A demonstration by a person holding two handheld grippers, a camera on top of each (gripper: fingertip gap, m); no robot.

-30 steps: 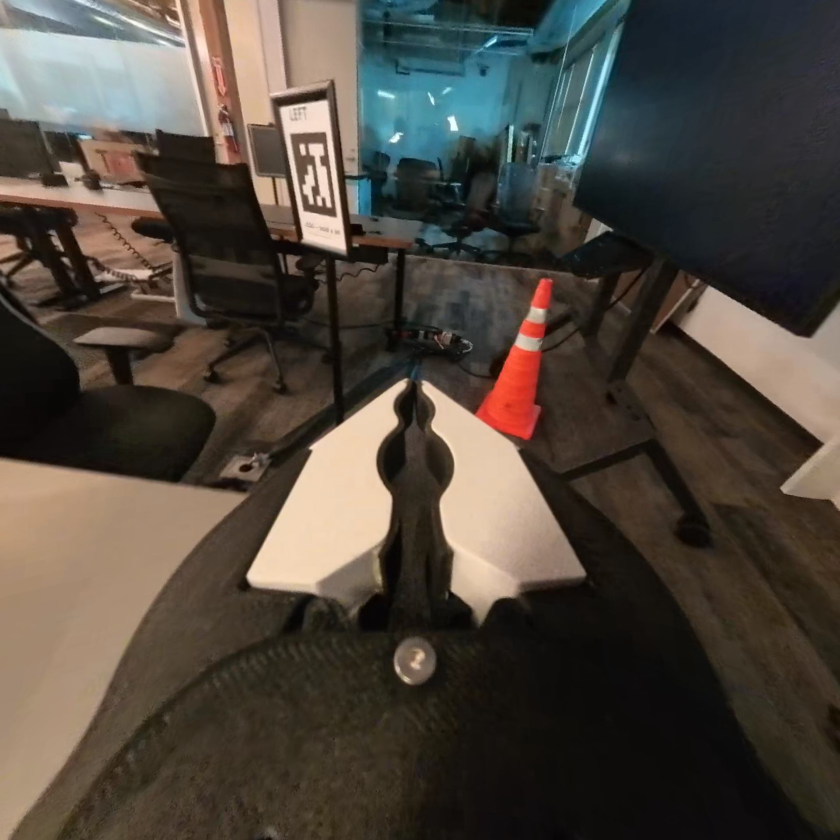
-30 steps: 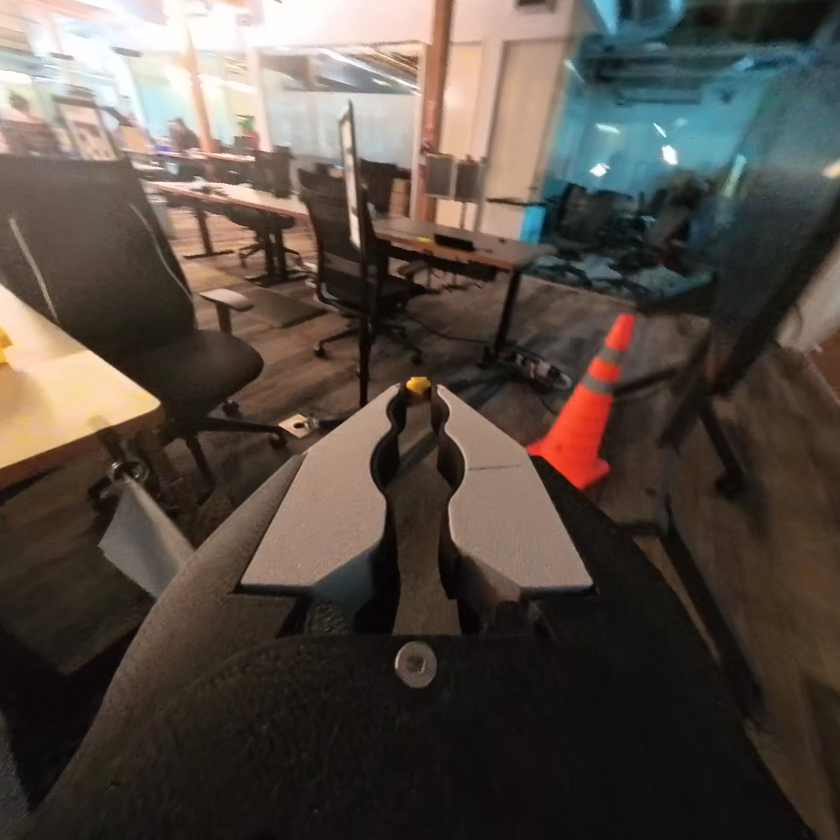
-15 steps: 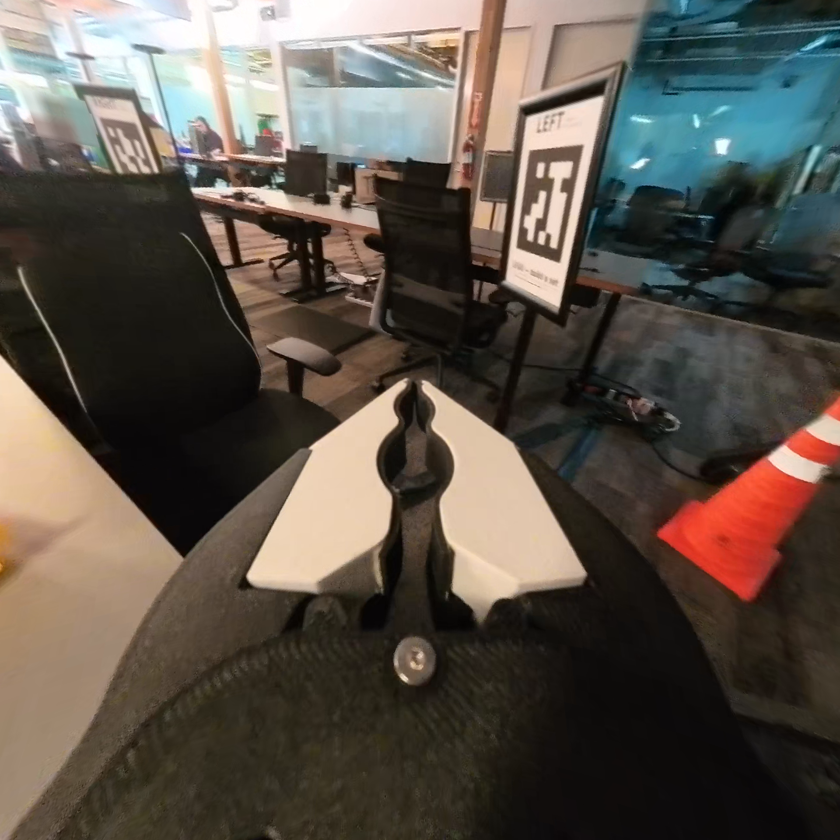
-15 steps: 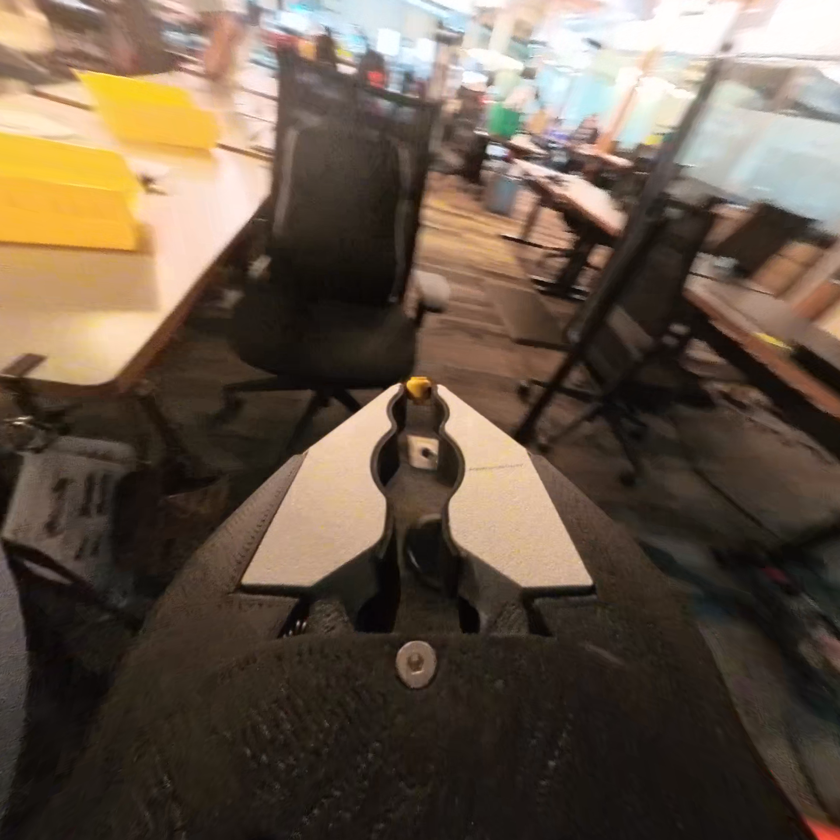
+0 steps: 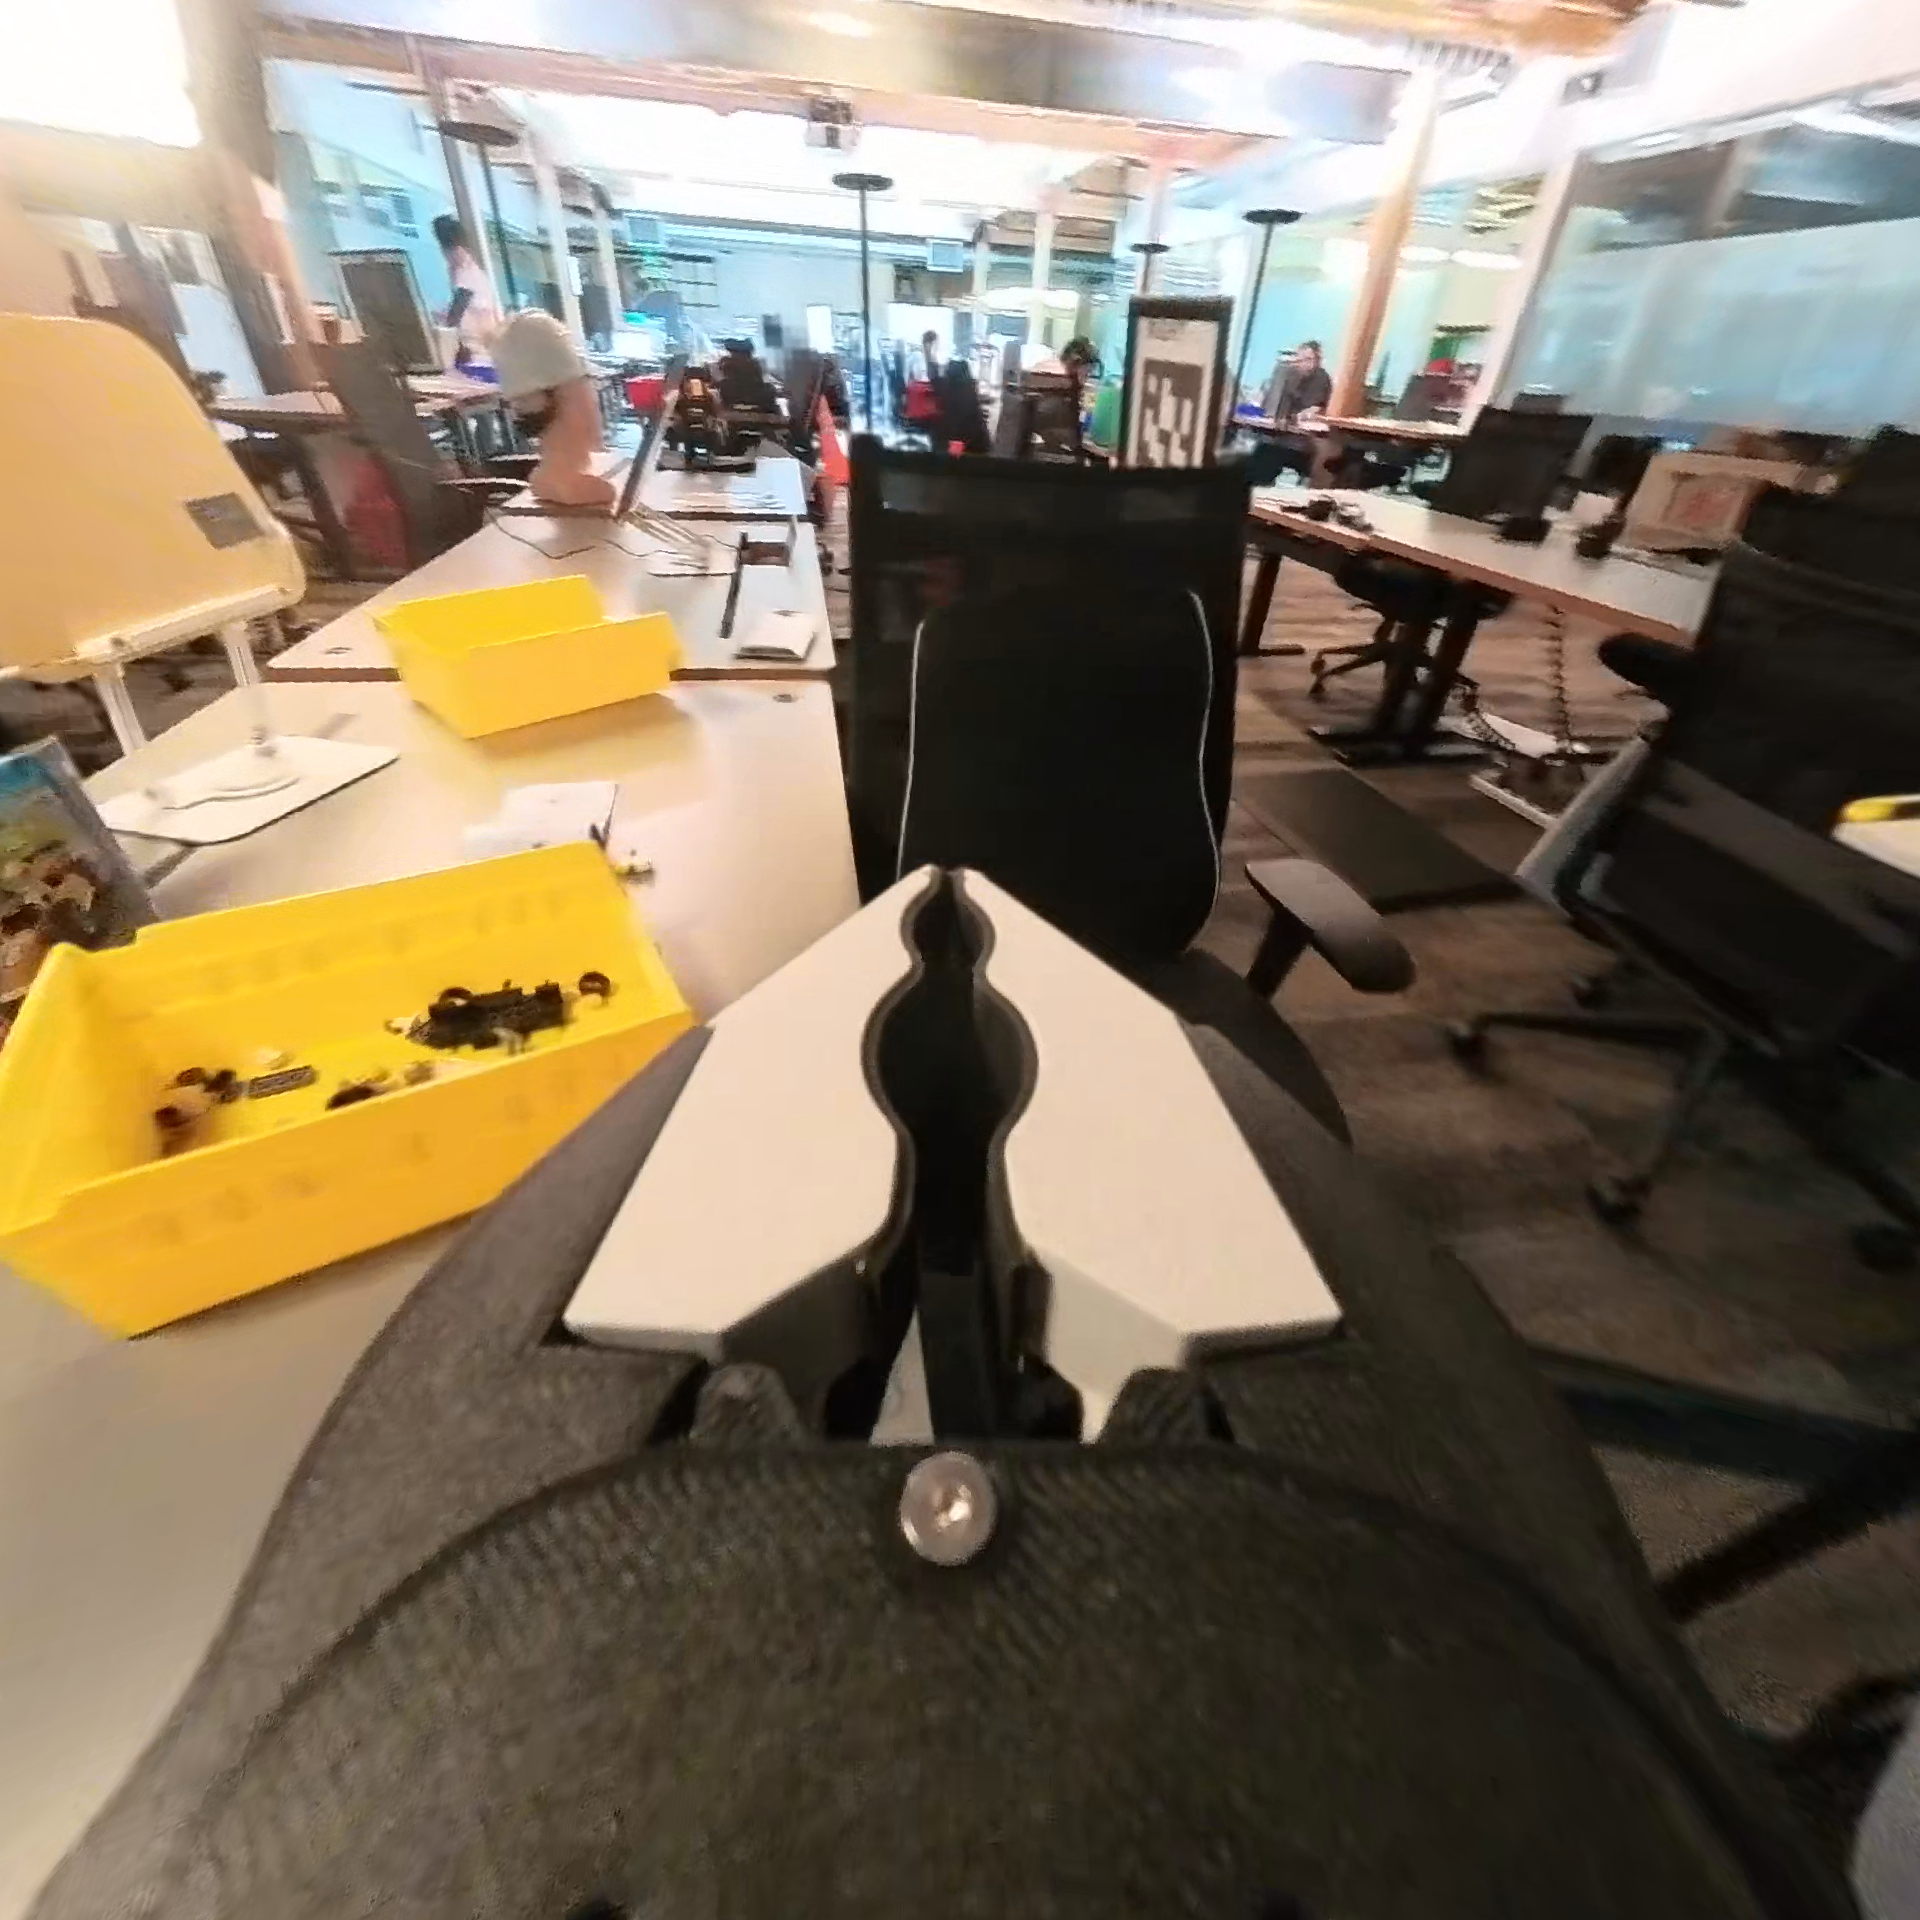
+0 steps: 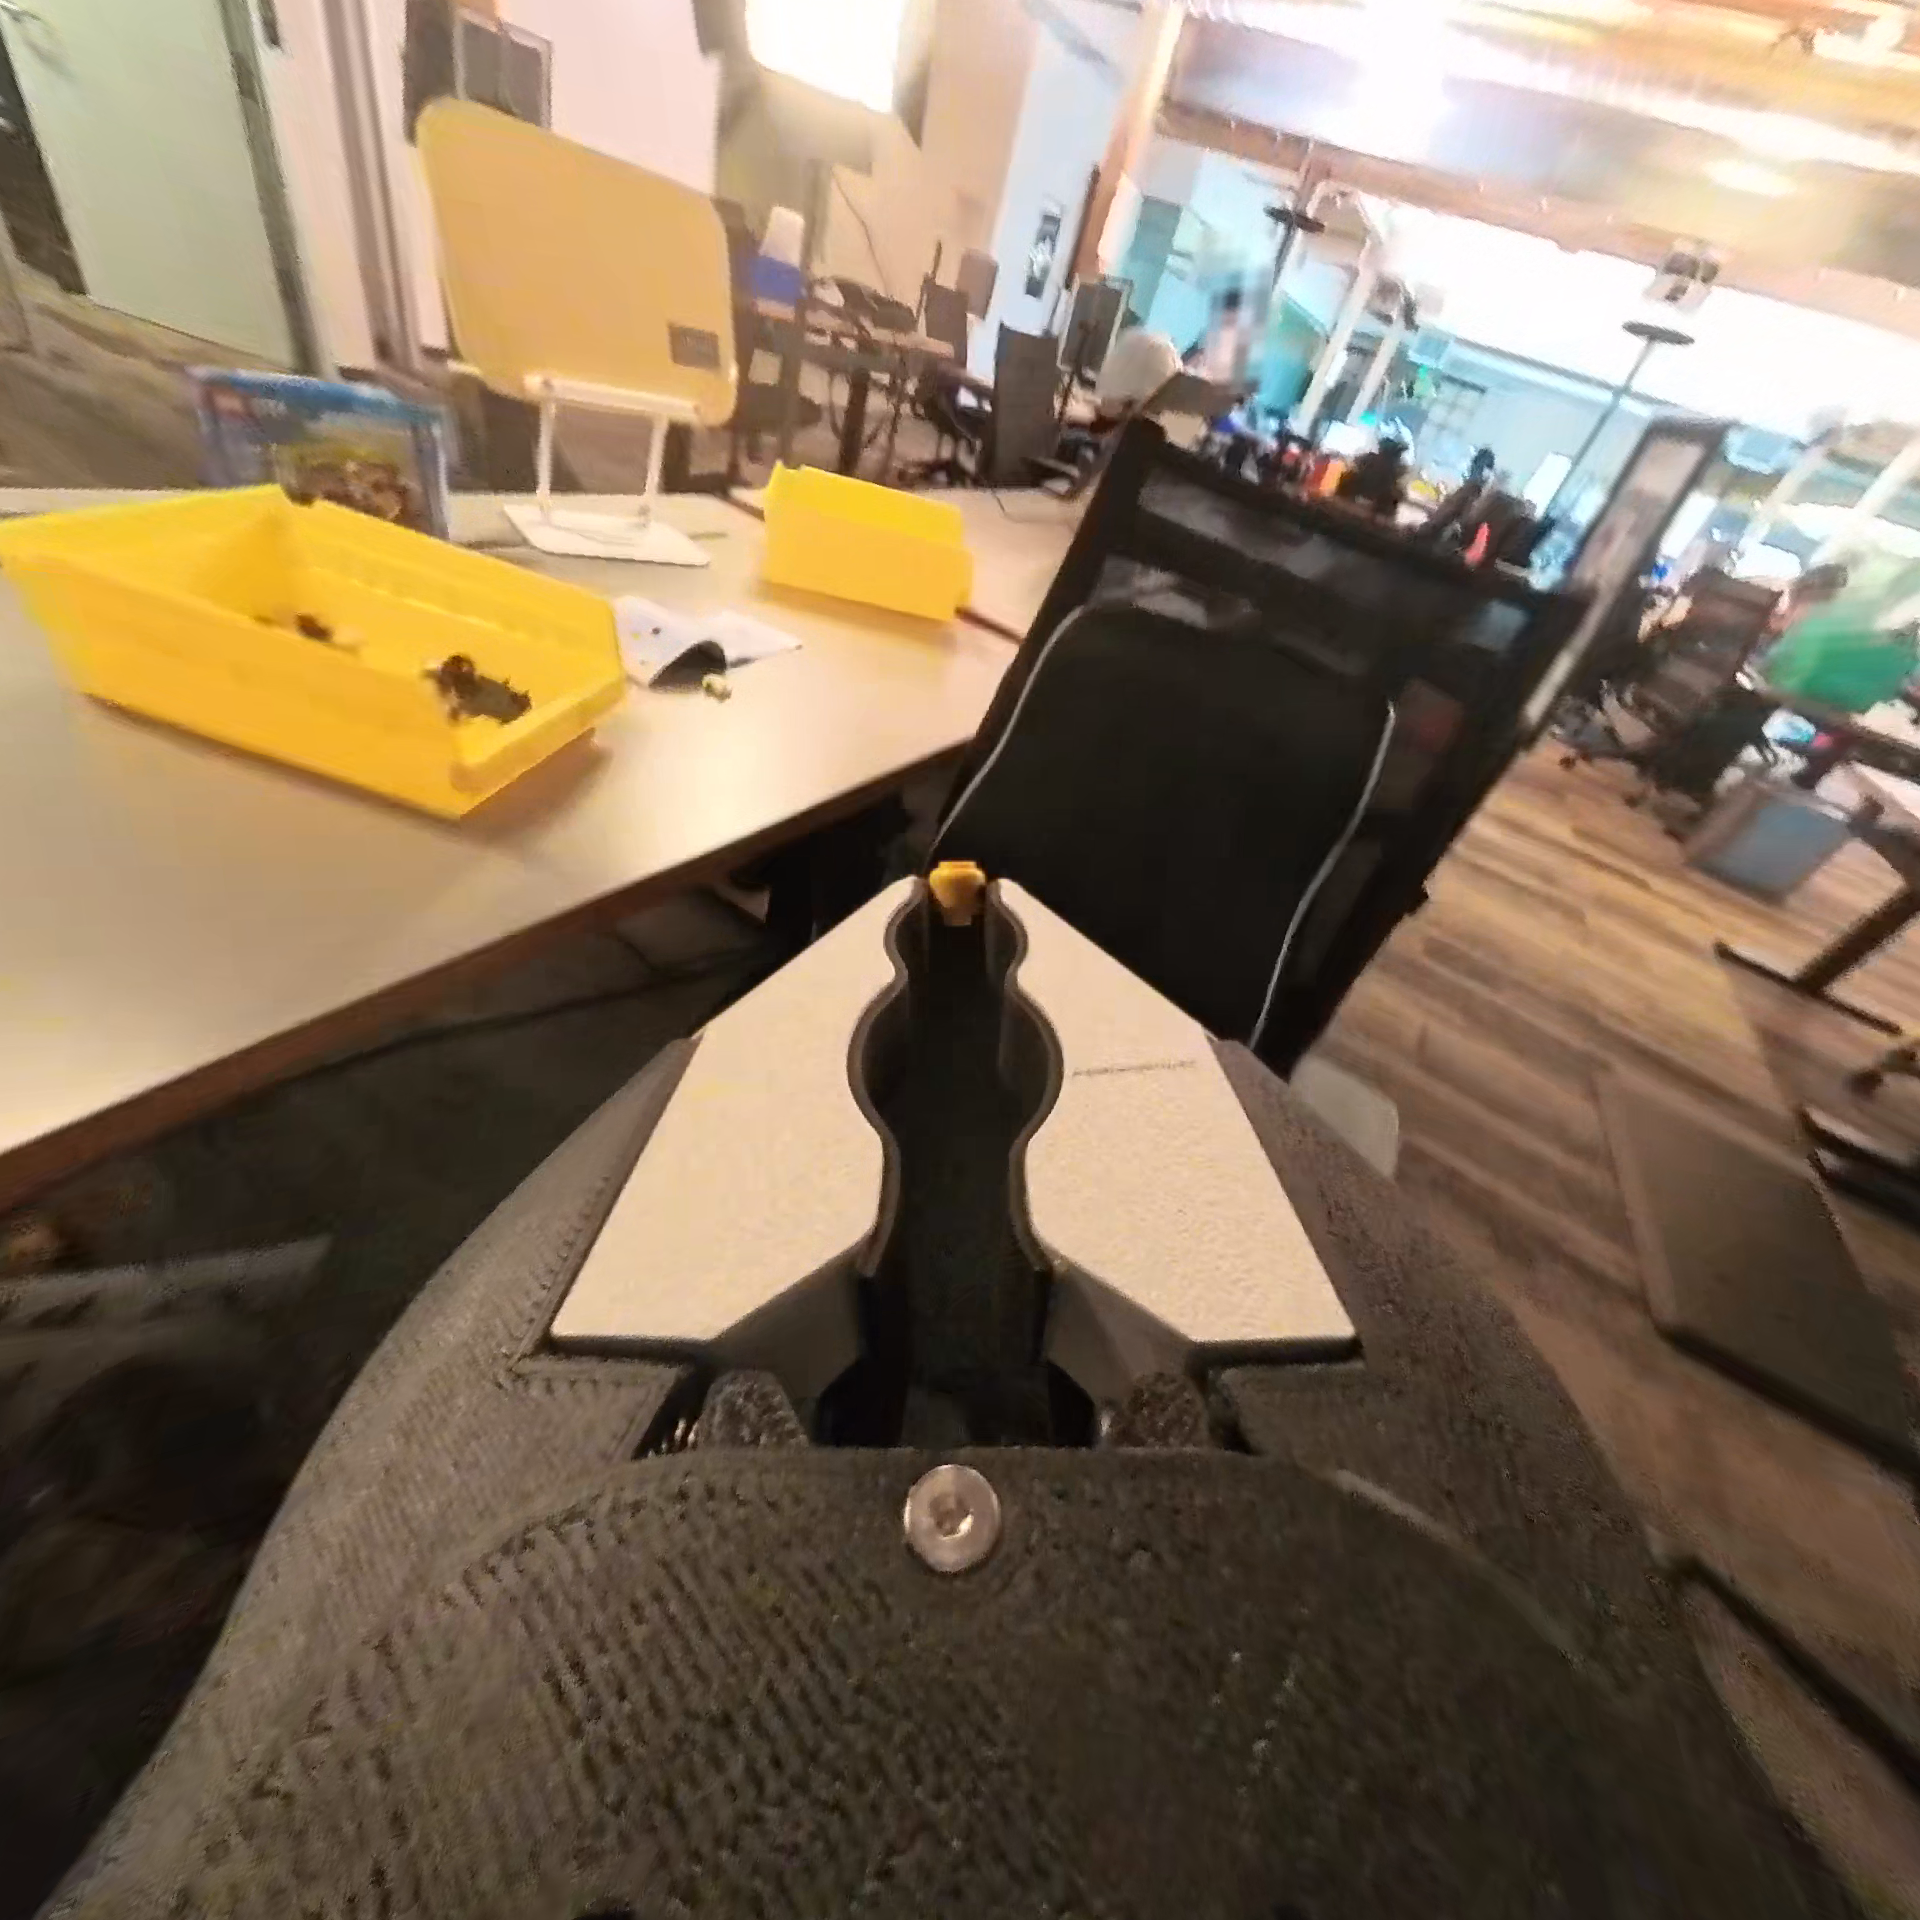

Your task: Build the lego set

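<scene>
My left gripper (image 5: pixel 951 878) is shut and empty, held above the table's right edge. My right gripper (image 6: pixel 956 883) is shut on a small yellow lego piece (image 6: pixel 956 885) at its tips, held off the table's edge in front of a black chair (image 6: pixel 1174 769). A yellow bin (image 5: pixel 312 1060) with several dark lego pieces (image 5: pixel 488 1013) sits on the grey table (image 5: pixel 748 790) to the left; it also shows in the right wrist view (image 6: pixel 301 634). A lego box (image 6: pixel 322 442) stands behind the bin. An open instruction booklet (image 6: pixel 707 639) lies beside it.
A second yellow bin (image 5: pixel 530 649) sits farther back on the table, also in the right wrist view (image 6: pixel 862 556). A yellow panel on a white stand (image 6: pixel 582 281) stands behind. A black office chair (image 5: pixel 1049 717) stands at the table's right edge. Other desks, chairs and people are beyond.
Both grippers have swung left from the floor and orange cone toward the table with the yellow bins. The right gripper still holds the yellow piece. The left stays shut.
</scene>
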